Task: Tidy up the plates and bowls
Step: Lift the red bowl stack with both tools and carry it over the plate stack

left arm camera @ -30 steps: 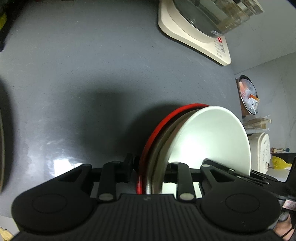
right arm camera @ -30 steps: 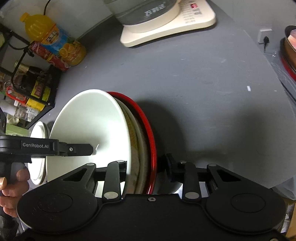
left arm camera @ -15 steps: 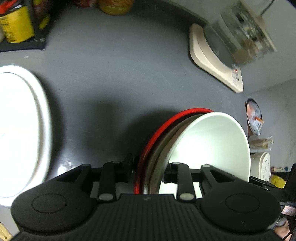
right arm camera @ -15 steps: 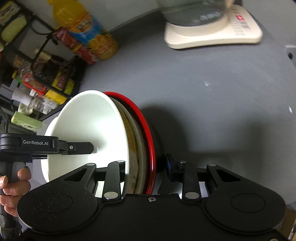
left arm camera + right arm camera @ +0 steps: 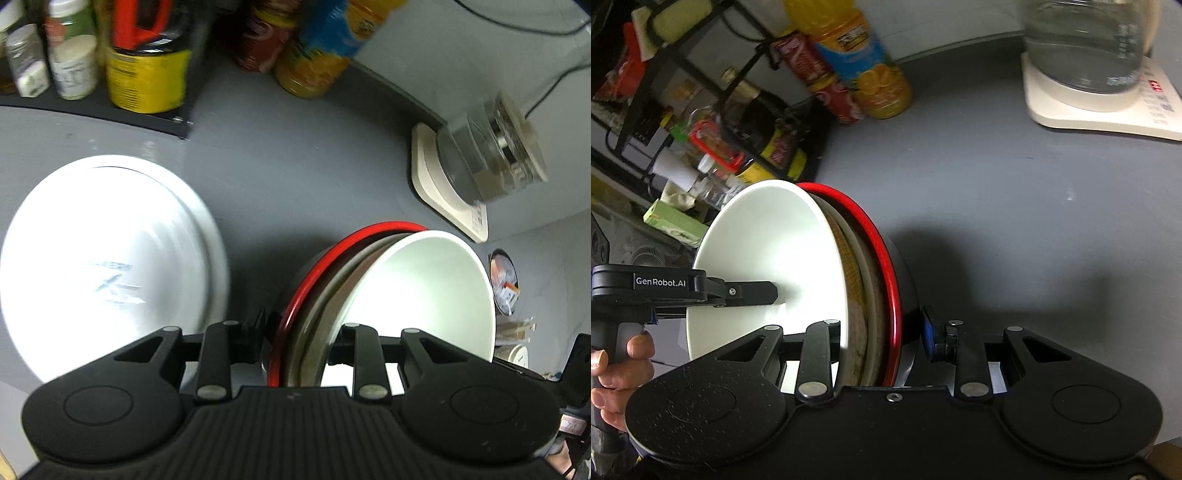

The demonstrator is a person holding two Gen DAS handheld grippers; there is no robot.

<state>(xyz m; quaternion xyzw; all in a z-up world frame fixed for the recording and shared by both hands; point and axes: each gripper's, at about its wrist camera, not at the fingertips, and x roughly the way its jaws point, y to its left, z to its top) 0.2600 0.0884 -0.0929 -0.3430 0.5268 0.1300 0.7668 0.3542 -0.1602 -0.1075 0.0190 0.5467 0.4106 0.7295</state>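
Left gripper (image 5: 298, 334) is clamped on the rim of a nested stack of bowls (image 5: 332, 302), its jaws pinching from either side at lower centre of the left wrist frame. The stack is held up on edge, off the grey countertop (image 5: 280, 177): white bowl (image 5: 413, 295) innermost and facing right, a beige speckled bowl behind it, and the red-rimmed bowl (image 5: 317, 273) outermost on the left.

Over to the right wrist view: the right gripper (image 5: 882, 332) is also closed on that same stack, one finger inside the white bowl (image 5: 768, 251), the other, blue-padded, against the dark outside of the red-rimmed bowl (image 5: 886, 258). At the left edge of this frame the other gripper's finger reaches into the white bowl, with the person's hand (image 5: 617, 373) wrapped around its handle.

Out from there in the left wrist view, a white plate (image 5: 107, 266) lies flat on the countertop at left of frame, just beside the gripper; its surface is blown out by glare, so any detail on it is hard to read. Across the top stand blurred jars and an orange drink bottle (image 5: 325, 48). At upper right, a glass kettle (image 5: 491, 147) sits on its cream base (image 5: 447, 206).
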